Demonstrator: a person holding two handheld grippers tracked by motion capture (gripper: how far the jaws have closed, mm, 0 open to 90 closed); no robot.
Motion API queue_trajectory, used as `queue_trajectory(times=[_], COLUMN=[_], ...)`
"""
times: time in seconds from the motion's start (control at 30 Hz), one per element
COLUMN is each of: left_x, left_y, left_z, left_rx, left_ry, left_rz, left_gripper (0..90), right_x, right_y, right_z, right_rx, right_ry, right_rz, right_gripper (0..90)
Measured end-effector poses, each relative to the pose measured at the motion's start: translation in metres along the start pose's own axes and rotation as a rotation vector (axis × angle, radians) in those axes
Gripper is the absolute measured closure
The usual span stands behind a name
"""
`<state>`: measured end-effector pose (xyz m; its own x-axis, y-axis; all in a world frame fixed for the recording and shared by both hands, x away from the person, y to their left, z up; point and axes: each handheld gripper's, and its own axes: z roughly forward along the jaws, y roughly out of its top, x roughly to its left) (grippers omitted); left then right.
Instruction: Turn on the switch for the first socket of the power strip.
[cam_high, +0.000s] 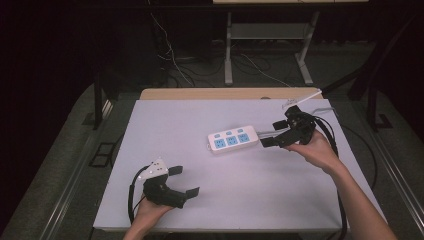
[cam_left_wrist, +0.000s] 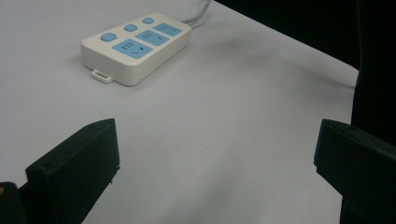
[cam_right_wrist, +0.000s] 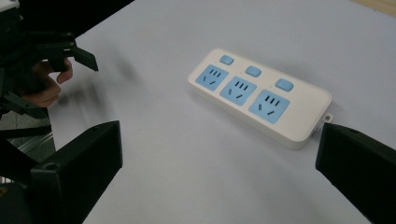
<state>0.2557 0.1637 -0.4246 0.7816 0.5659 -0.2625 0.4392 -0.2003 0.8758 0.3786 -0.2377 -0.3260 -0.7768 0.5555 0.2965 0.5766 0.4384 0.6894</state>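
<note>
We square our right gripper (cam_high: 274, 135) – jaws apart, like the left gripper (cam_high: 184, 181) (idle) – around the white three-socket plastic power strip (cam_high: 233, 140) evenly

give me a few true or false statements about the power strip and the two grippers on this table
1. The power strip has three blue sockets. True.
2. The left gripper is shut on the strip. False: it is open, apart from the strip, nearer the person.
3. The right gripper is open beside the strip's cord end. True.
4. A plug sits in the middle socket. False: all three sockets are empty.
5. The strip lies on a white table. True.
</note>
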Motion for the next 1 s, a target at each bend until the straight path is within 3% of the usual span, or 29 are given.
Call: queue_trajectory(times=[0.47,1.0], left_x=[0.0,0.0], left_y=[0.0,0.0], left_z=[0.0,0.0], left_rx=[0.001,0.0], left_ry=[-0.002,-0.005], left_rz=[0.0,0.0], left_gripper=[0.0,0.0], right_x=[0.002,-0.016], right_y=[0.029,0.047], right_z=[0.016,0.037], right_rx=[0.017,-0.004], right_ry=[-0.011,-0.047], right_rz=[-0.015,0.054], right_gripper=[0.1,0.1])
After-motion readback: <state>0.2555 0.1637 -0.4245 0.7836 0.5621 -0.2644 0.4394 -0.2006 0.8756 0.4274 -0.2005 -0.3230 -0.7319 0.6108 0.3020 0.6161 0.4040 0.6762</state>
